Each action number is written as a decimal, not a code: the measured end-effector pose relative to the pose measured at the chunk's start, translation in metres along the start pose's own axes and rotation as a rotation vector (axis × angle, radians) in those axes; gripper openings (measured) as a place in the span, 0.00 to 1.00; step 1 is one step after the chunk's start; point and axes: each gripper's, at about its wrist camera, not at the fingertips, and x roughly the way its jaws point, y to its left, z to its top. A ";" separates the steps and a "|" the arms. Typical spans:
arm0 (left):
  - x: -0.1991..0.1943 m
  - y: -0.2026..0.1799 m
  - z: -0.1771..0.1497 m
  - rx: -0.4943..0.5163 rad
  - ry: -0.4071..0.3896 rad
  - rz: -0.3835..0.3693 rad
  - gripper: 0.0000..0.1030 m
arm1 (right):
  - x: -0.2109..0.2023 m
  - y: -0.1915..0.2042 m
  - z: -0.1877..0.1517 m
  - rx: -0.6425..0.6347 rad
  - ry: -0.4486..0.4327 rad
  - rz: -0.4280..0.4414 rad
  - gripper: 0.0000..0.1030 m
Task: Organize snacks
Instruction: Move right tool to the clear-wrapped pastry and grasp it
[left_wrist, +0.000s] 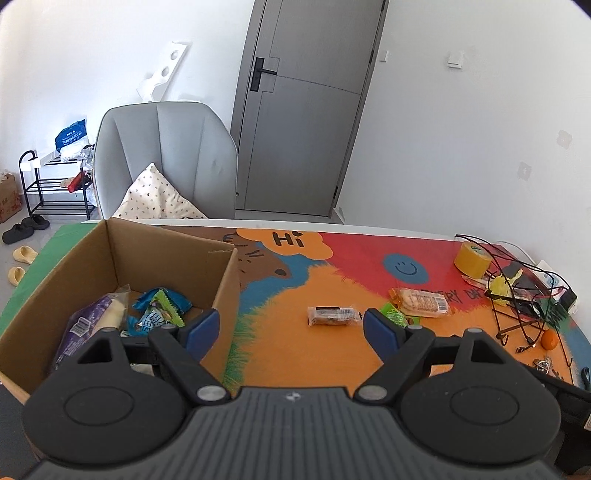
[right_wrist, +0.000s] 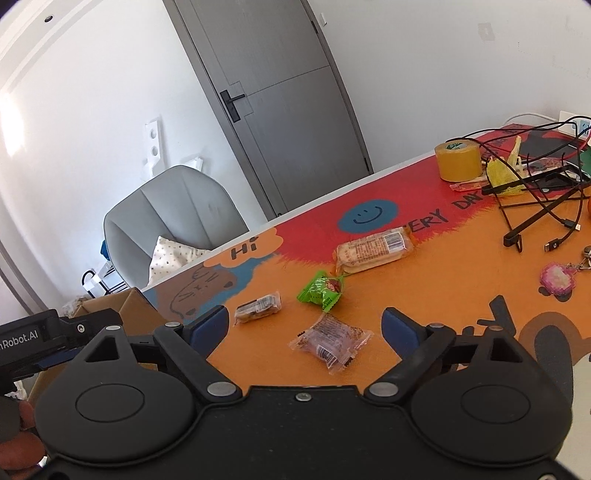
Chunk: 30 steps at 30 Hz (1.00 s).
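Two wrist fisheyes over one patterned table, both facing the grey door.

The left wrist view sits level and low behind the left gripper, whose spread blue fingers fill the lower frame; it looks across the table mat with the cardboard box close at lower left. The right wrist view is tilted, so the table edge climbs toward the upper right of the frame, and it looks down past the right gripper at nearer wrappers. Both views share the brown bar, the long cracker pack, the tape roll, the armchair and the door.
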 end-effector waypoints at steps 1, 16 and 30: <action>0.002 -0.002 -0.001 0.005 0.005 0.000 0.82 | 0.003 -0.002 -0.001 -0.001 0.007 -0.002 0.87; 0.038 -0.022 -0.005 0.038 0.055 0.003 0.76 | 0.048 -0.014 -0.012 -0.055 0.095 -0.042 0.82; 0.076 -0.039 -0.009 0.063 0.105 0.023 0.72 | 0.083 -0.013 -0.015 -0.192 0.132 -0.097 0.62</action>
